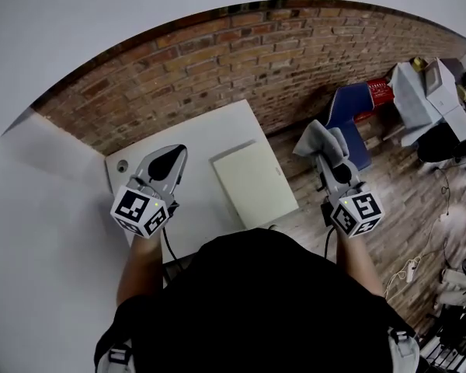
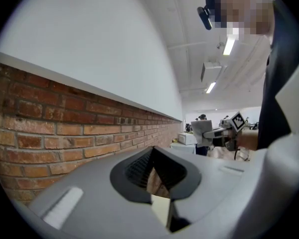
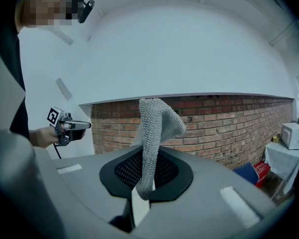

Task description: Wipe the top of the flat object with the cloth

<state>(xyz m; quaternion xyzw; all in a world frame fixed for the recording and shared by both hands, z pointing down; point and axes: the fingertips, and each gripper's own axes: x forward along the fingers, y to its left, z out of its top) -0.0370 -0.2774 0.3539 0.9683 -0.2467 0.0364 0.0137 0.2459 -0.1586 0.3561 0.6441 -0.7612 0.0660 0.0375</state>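
Aloft, cloth (image 3: 158,117) clamped in right tongs (image 3: 147,177)

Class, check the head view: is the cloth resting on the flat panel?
No: the cloth is pinched in the right gripper, held to the side of the flat panel, not touching it.

The cloth (image 3: 154,128) was grey, knitted and bumpy. The flat object (image 1: 255,183) looked pale, smooth and matt. The table (image 1: 198,138) was smooth and white. The brick wall (image 1: 217,61) looked rough. The floor (image 1: 396,200) was wood. The right gripper (image 3: 141,195) was matt grey plastic.
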